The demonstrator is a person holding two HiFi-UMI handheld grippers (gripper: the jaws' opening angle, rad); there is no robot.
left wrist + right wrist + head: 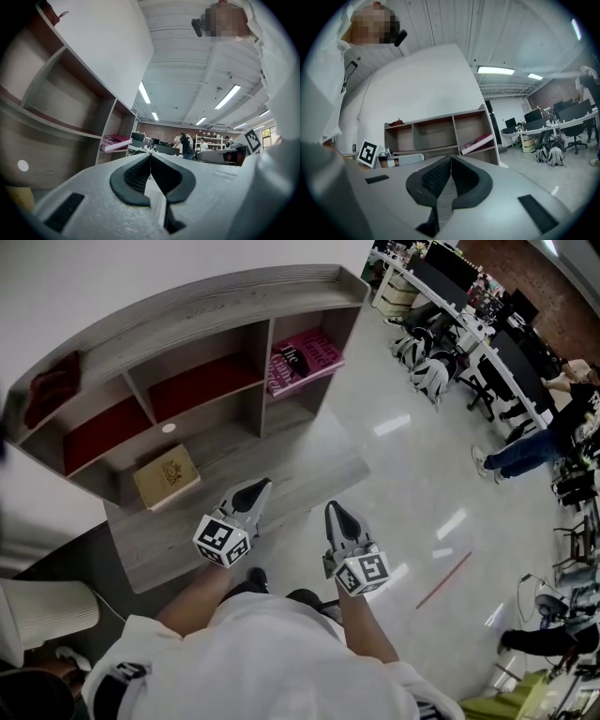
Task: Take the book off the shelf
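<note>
Office floor (412, 474), pale and glossy, is stretching out under a grey wooden shelf unit (187, 310) that is standing against a white wall. At the far left a dark red object (52, 381) is sitting on the unit's top; what it is I cannot tell. Further right a tan book (166, 476) is lying flat on the low ledge in front of the compartments. The left gripper (255, 491) is hanging level near that ledge, its fingers pressing together with nothing between them. Beyond it, in the upper right compartment, the pink book (305, 359) is lying at a slant, one side seemingly propped against the compartment's wall and its front edge reaching the shelf's lip; being inside the shelf, it is probably the one to take. The right gripper (336, 512) is hovering beside the left one, well short of that book, its fingers likewise meeting on nothing. Desks (469, 324) and a seated person (539, 442) are filling the right side. The pink book is looking thin, broad and glossy, so it is likely light, somewhat bendy and slippery; pinching across its thickness at the front edge, near the middle, is looking safest, once the fingers are opening.
</note>
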